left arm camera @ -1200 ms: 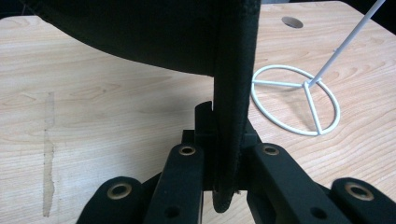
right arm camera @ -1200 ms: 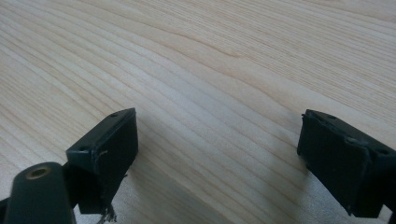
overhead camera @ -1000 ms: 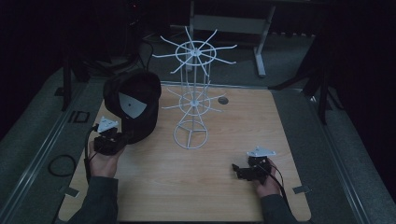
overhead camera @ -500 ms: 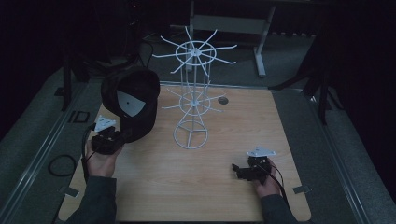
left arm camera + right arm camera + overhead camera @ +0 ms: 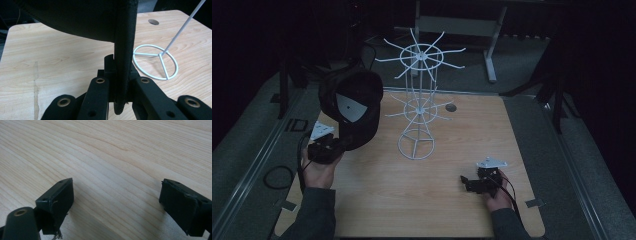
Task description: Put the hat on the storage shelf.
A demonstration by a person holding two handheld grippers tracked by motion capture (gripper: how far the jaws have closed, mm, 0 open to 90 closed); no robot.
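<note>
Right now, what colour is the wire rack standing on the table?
White; the wire rack shows best in the high view.

High cam looks down over table (image 5: pixel 452 200) — both gripper cams close, low; all share tabletop.

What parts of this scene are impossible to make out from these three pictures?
- Front of the black cap: in the high view it faces away, so any logo is hidden.
- Cap crown, left gripper view: cut off by the top edge; the brim sits in the left tongs.
- White wire rack: its thin top arms fade into the dark background.
- Room behind the table: too dark.
- Right tongs: jaw bases cut off at the bottom edge.
</note>
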